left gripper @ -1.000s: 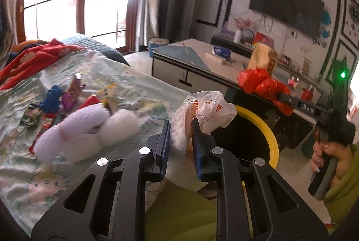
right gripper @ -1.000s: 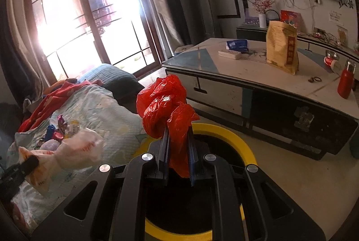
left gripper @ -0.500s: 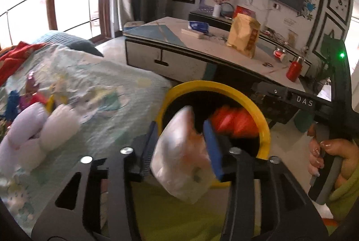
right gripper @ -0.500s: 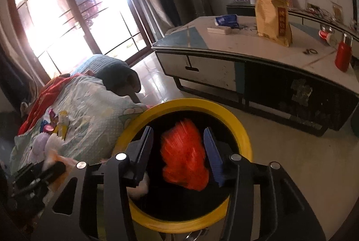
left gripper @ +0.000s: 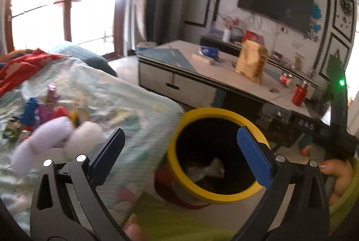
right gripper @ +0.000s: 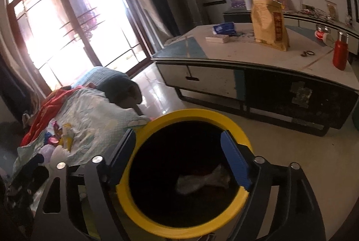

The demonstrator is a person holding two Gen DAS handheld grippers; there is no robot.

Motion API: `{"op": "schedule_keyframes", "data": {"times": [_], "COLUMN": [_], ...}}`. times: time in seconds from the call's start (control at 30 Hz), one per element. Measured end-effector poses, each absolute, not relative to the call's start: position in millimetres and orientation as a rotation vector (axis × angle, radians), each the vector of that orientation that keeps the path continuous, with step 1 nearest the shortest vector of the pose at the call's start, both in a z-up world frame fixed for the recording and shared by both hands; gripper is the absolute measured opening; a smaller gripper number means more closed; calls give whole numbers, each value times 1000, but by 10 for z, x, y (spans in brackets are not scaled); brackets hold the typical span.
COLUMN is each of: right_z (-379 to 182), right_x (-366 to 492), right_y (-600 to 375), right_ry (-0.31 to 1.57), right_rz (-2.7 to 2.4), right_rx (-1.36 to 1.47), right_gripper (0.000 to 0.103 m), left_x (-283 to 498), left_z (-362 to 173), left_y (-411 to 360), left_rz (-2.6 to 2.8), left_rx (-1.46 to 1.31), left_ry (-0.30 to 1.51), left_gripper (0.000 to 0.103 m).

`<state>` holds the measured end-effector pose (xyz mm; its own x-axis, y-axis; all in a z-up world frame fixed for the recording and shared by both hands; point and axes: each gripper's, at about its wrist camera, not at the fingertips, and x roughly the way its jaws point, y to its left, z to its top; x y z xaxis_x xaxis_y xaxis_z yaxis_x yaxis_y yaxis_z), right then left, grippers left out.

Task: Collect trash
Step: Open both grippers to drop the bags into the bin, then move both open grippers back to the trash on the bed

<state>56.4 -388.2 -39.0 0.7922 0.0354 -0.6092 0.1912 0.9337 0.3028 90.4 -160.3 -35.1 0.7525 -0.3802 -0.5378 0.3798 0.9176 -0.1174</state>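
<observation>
The bed (left gripper: pixel 74 93) fills the left half of the left wrist view, its pale printed sheet carrying the remaining litter: a cluster of small colourful wrappers (left gripper: pixel 40 106) at mid-left and a white fluffy wad (left gripper: pixel 53 140) just below them, all blurred. A long bench (right gripper: pixel 258 57) crosses the upper right of the right wrist view, with a yellow paper bag (right gripper: pixel 269 25) and a red bottle (right gripper: pixel 341 52) on top. The yellow-rimmed bin (right gripper: pixel 181 173) stands against the bed edge, low and centre in both views; a crumpled white plastic bag (right gripper: pixel 202 178) lies at its dark bottom. Whether anything red lies beside it is too dark to tell.

The left gripper (left gripper: pixel 179 153) has its fingers spread wide and empty, with one finger over the sheet and one over the bin rim. The right gripper (right gripper: pixel 179 160) is likewise wide apart and empty, straddling the bin mouth.

Next probably comes another pickup. It would go best to swing the left gripper toward the wrappers, approach low along the sheet, and pinch one piece without snagging the fabric.
</observation>
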Motion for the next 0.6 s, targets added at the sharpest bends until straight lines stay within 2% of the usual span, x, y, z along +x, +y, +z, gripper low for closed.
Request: {"op": "schedule_keyframes", "data": {"times": [0.6], "right_z": [-27], "right_x": [498], "right_y": [-3056], "right_ry": [570], "right_rz": [100], "right_rx": [236], "right_gripper": [82], "left_x": [670], "left_z": [-38], "left_y": [-639], "left_rz": [-184], "left_rx": [-96], "left_ry": [444], "left_gripper": [92]}}
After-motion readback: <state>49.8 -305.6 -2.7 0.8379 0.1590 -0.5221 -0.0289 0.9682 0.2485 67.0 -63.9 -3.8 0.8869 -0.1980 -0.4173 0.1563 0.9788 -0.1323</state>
